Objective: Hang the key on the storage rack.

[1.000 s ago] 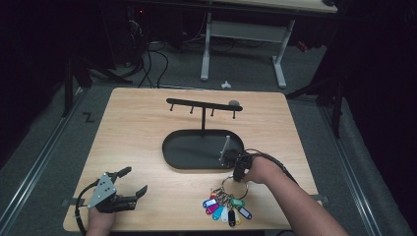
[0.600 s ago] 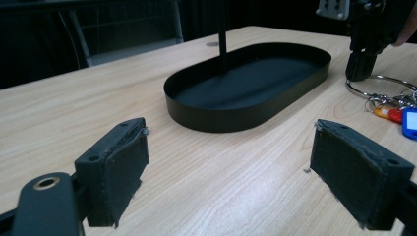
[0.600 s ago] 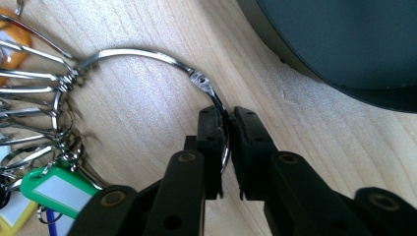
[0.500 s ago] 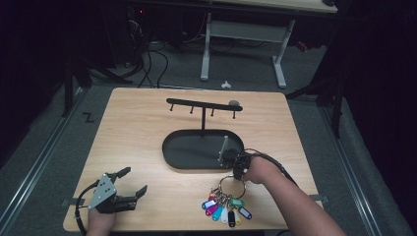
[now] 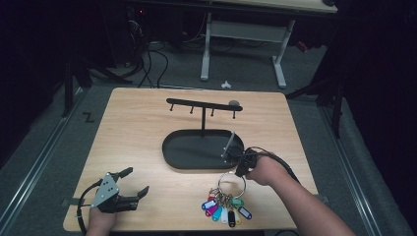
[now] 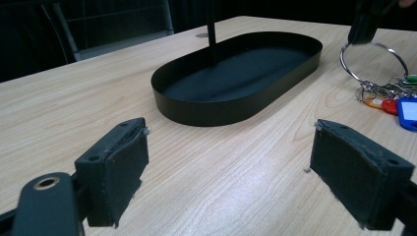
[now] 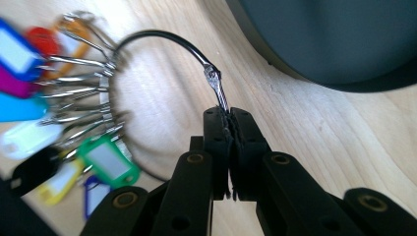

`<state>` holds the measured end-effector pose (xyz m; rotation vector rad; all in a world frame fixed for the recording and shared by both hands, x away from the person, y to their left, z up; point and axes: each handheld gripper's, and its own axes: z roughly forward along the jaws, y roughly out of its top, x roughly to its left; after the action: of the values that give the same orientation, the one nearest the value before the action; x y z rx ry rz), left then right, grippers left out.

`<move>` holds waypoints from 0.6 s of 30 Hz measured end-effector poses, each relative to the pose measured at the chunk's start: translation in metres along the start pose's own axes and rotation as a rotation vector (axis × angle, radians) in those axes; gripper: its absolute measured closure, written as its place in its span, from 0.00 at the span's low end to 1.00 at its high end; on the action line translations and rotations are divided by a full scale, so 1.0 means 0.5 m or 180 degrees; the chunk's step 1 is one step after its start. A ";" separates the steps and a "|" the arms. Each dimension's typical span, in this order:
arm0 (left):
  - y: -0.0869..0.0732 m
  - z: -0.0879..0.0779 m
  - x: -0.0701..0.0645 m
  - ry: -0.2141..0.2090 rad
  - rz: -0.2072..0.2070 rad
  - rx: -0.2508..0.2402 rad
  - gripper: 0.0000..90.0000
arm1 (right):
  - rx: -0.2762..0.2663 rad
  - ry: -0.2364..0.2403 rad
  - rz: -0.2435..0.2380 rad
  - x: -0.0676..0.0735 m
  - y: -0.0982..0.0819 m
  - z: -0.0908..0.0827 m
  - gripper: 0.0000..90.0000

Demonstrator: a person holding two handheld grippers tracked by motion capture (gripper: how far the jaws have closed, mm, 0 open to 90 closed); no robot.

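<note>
Near the left corner of the wooden table (image 5: 137,123), left gripper (image 5: 132,182) resting low in the person's hand, jaws spread wide and holding nothing, bare wood between the pads (image 6: 118,169) in the left gripper view. Toward the middle, black oval tray (image 5: 172,150) lying flat on the tabletop, with a thin upright post rising from it to a horizontal hook bar (image 5: 201,104) carrying short pegs. Just right of the tray's near right edge, right gripper (image 5: 239,170) clenched on the large key ring (image 5: 231,183), jaws pressed together around the wire of the ring where its crimped end meets the loop, as seen in the right gripper view (image 7: 229,130). Ring lying near the table's front edge, close beside the tray but not inside it. Hanging off the ring's near side, a cluster of coloured key tags (image 5: 223,209) fanned on the wood: blue, magenta, cyan, white, yellow, green and black among them.
</note>
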<state>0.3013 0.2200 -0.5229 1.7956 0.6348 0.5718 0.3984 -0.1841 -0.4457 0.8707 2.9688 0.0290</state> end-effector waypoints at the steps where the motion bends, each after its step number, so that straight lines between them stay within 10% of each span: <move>1: 0.000 0.000 0.000 -0.0002 0.0000 0.0001 0.17 | 0.0000 0.0000 0.0000 0.000 0.000 0.000 0.97; 18: 0.000 0.002 0.000 -0.0038 -0.0004 0.0049 0.17 | -0.0205 -0.0059 -0.0032 0.015 -0.005 -0.162 0.98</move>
<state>0.3020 0.2195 -0.5229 1.8116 0.6338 0.5562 0.3866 -0.1824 -0.3652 0.8438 2.9370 0.1147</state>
